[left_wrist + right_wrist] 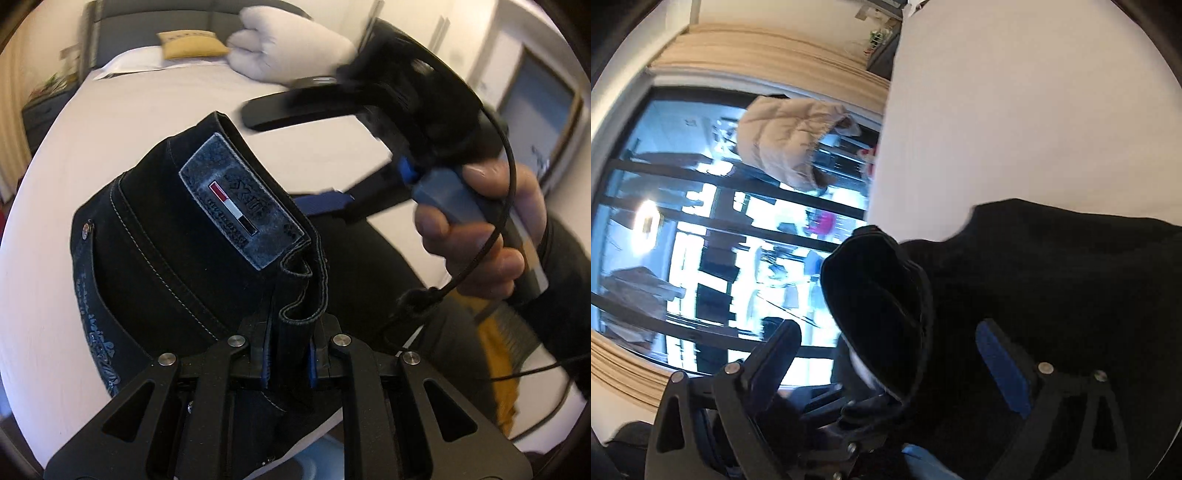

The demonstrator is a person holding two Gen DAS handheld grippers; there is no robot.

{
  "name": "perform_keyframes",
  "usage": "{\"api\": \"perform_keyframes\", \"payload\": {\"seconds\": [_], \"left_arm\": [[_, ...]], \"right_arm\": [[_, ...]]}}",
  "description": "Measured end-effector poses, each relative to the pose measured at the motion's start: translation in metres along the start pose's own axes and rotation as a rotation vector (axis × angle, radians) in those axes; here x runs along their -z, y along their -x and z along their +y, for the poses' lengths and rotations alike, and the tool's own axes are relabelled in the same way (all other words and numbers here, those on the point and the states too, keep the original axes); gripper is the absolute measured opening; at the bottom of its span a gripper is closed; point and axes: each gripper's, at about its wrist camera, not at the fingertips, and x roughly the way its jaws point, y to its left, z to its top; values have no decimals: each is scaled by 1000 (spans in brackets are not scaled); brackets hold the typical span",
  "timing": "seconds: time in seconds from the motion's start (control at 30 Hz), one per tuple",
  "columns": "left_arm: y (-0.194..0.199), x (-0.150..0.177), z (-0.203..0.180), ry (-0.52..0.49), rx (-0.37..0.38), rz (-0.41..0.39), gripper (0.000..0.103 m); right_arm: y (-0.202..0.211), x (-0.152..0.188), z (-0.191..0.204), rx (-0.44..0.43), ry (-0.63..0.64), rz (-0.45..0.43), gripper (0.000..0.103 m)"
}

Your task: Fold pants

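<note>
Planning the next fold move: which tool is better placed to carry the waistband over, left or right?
Left. The left tool is already shut on the pants at the waistband by the label. The right tool is open, with dark fabric between its fingers but not clamped.

Black tongs (291,354), blue pads (1004,369), silver screws (236,340), dark sleeve (569,280).

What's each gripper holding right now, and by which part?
The left gripper is shut on the black pants at the waistband edge beside the label patch. The right gripper is open, holding nothing.
</note>
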Motion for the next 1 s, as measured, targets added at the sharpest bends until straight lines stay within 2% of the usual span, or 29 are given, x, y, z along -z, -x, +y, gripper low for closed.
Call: {"api": "perform_keyframes", "payload": {"seconds": [0.07, 0.1, 0.13, 0.17, 0.23, 0.33, 0.47, 0.63, 1.0], "left_arm": [[-7, 0, -14, -41, -3, 21, 12], [-12, 0, -23, -62, -3, 34, 12], [-16, -1, -28, -78, -5, 42, 12], [-21, -2, -36, -96, -2, 52, 12], [-28, -5, -45, -120, 1, 58, 12], [-38, -12, -67, -153, 25, 63, 12], [-54, -19, -85, -201, 65, 79, 12], [-85, -38, -123, -260, 103, 86, 12], [-106, -41, -166, -313, 108, 116, 12]], "right_arm": [[-6, 2, -5, 28, 12, 20, 79], [-8, 1, -8, 42, 19, 34, 75], [-10, 2, -12, 57, 18, 45, 63], [-6, 4, -21, 65, 16, 47, 46], [-3, 4, -32, 100, 8, 39, 31], [13, 6, -44, 118, -11, 4, 20], [41, 11, -58, 184, -19, -28, 14], [66, 6, -77, 223, -44, -62, 14], [81, 6, -109, 259, -83, -61, 13]]}}
